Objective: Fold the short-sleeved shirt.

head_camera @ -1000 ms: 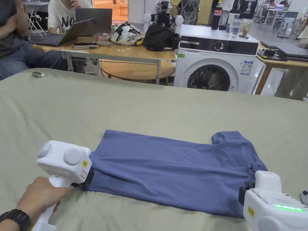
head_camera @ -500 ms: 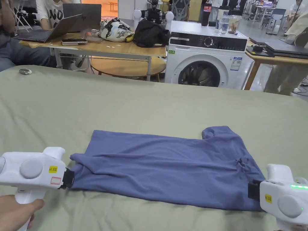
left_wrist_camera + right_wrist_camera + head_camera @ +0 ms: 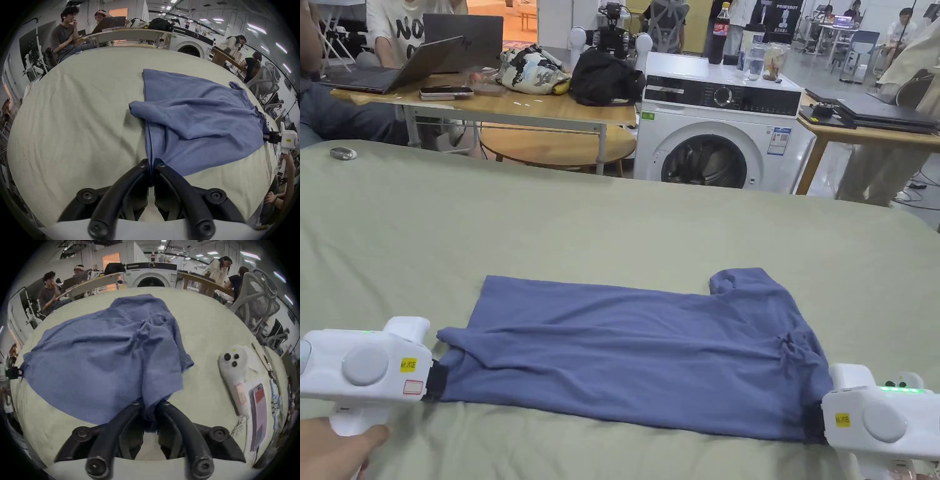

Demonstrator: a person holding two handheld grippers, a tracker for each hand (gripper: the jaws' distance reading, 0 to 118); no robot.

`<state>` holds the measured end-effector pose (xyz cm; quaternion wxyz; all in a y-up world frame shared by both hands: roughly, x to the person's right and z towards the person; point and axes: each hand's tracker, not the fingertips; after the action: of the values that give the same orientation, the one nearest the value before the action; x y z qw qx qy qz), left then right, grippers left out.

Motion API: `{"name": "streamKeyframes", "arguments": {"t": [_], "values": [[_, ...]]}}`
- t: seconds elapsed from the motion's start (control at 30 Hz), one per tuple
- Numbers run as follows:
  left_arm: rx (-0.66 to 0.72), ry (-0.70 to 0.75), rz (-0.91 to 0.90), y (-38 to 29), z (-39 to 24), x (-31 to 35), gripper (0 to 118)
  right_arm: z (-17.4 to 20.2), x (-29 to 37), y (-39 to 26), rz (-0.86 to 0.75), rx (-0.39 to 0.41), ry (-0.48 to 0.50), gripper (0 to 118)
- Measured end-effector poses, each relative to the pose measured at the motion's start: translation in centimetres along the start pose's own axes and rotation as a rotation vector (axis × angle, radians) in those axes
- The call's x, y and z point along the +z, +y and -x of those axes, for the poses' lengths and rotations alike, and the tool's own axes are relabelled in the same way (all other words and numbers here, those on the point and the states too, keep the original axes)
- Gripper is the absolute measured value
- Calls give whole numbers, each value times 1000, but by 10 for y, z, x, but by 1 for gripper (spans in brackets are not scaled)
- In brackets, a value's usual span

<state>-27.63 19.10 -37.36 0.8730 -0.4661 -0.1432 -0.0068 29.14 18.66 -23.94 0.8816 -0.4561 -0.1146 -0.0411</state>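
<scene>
Both grippers, left gripper [image 3: 151,164] and right gripper [image 3: 150,404], clenched on opposite ends of soft, limp shirt [image 3: 637,350]; hold hems, expect sagging

Bright, even overhead ceiling light, soft shadows; both gripper views bend fisheye-round, with dark vignetted corners

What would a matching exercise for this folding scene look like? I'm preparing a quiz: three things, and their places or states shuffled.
Things:
1. left hand-held gripper
2. right hand-held gripper
3. washing machine

Places or states:
A. beyond the far edge of the green table
B. shut on the hem end of the blue shirt
C. shut on the shirt's sleeve end

Pairs: 1-B, 2-C, 3-A
</scene>
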Motion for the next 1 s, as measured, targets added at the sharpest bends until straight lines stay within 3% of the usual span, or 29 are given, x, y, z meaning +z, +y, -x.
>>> {"name": "streamKeyframes", "arguments": {"t": [0.43,0.83,0.97,1.0], "values": [[3,-18,-76,-19,9,77,0,16,99,-30,-46,49,-67,7],[-12,21,76,-81,15,32,0,22,55,-93,68,29,-78,8],[14,24,59,-76,12,39,0,32,63,-87,57,63,-143,16],[21,28,61,-73,10,42,0,34,68,-85,54,77,-174,24]]}}
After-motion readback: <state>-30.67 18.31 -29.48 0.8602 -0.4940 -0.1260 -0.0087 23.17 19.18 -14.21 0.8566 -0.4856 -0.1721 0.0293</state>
